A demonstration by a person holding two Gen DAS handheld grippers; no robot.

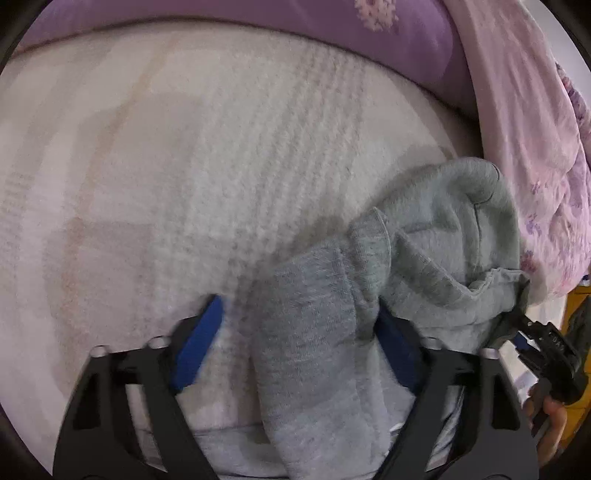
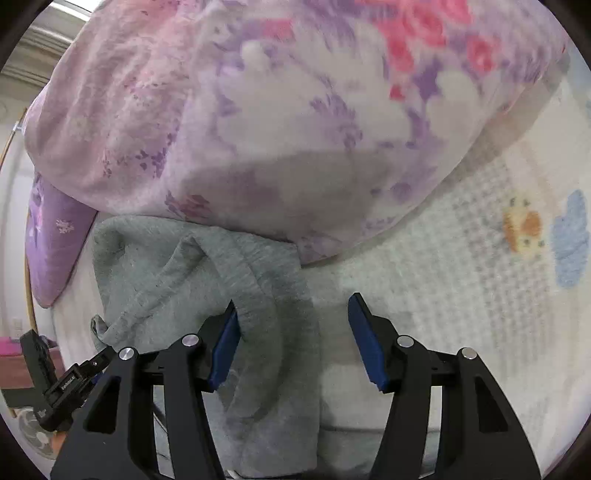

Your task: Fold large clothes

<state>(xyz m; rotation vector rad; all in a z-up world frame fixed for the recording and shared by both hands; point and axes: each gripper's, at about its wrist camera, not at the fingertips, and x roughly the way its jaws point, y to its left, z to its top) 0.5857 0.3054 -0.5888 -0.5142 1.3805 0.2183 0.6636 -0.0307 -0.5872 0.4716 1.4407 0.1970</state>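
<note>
A grey sweatshirt [image 1: 424, 251] lies bunched on a white knitted bedspread [image 1: 192, 177]. In the left wrist view, my left gripper [image 1: 299, 325] is open, its blue pads either side of a grey fold that runs between them. In the right wrist view the same sweatshirt [image 2: 207, 273] lies at lower left, and my right gripper [image 2: 295, 325] is open over its edge, the left pad [image 2: 225, 347] against the cloth. The right gripper also shows in the left wrist view [image 1: 532, 332] at the sweatshirt's right edge.
A floral pink and purple quilt [image 2: 277, 122] is heaped behind the sweatshirt and overhangs it. A purple pillow [image 1: 258, 18] lies at the back. The bedspread carries a cartoon print [image 2: 524, 229] at right. A fan [image 2: 37, 432] stands off the bed at lower left.
</note>
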